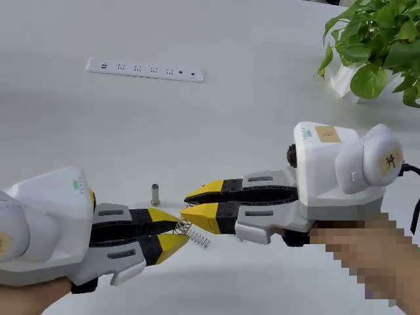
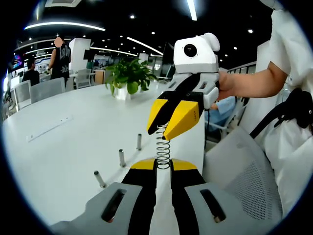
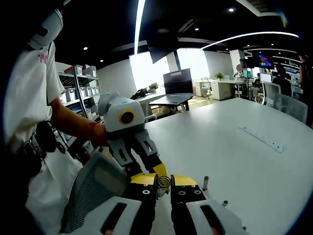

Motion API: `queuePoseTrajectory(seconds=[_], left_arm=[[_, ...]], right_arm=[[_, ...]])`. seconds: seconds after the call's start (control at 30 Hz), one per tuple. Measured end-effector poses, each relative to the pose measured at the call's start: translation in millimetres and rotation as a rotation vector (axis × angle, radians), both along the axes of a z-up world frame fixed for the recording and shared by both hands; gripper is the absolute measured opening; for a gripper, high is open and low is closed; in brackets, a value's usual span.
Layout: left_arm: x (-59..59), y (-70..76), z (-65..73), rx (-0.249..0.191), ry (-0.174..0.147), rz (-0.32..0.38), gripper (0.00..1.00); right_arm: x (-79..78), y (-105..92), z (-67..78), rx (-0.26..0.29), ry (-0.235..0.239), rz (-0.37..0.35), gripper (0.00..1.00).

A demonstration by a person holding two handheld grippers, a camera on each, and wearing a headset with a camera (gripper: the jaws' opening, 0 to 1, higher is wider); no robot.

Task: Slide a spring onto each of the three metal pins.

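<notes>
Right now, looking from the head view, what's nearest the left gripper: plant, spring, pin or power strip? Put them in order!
1. spring, at the left gripper's tips
2. pin, just beyond
3. power strip, far back left
4. plant, far right corner

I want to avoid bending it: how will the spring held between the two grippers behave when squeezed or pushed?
The spring is thin, open-coiled wire, so it probably flexes and bows easily. It looks light, so it may pop from the left gripper if pinched off centre. Being round, it would likely roll on the smooth table.
</notes>
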State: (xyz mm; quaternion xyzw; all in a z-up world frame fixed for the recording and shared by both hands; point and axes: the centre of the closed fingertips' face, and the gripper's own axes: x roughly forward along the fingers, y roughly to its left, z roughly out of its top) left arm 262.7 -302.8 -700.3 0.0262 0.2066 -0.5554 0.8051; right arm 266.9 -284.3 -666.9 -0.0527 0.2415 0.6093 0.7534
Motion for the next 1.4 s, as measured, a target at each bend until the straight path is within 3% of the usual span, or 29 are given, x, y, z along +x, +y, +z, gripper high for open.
queuePoseTrajectory(seconds=[0.3,0.47,0.6,0.8,1.07,1.4], left_arm=[[-1.0,-0.5,0.3,-0.002,-0.015,-0.011,0.06],[-0.3,-0.8,1.7,-0.002,-0.022,-0.012,0.06],[-0.9,-2.3,1.9,0.006,-0.033,-0.023,0.06],[-2.0,-5.2,1.6,0.014,-0.047,-0.039,0.06],[-2.8,-7.9,3.0,0.002,-0.055,-0.042,0.06],[-3.4,-8.2,2.3,-0.009,-0.057,-0.038,0.06]], right_arm=[[-2.3,-0.5,1.7,-0.033,-0.002,0.053,0.07],[-2.9,-1.6,4.9,-0.063,0.0,0.093,0.14],[-2.5,-4.6,8.9,-0.116,-0.017,0.156,0.16],[-9.6,-7.0,8.1,-0.253,-0.052,0.352,0.15],[-13.4,-12.7,-7.2,-0.44,-0.104,0.564,0.14],[-17.4,-12.8,-14.4,-0.502,-0.095,0.659,0.12]])
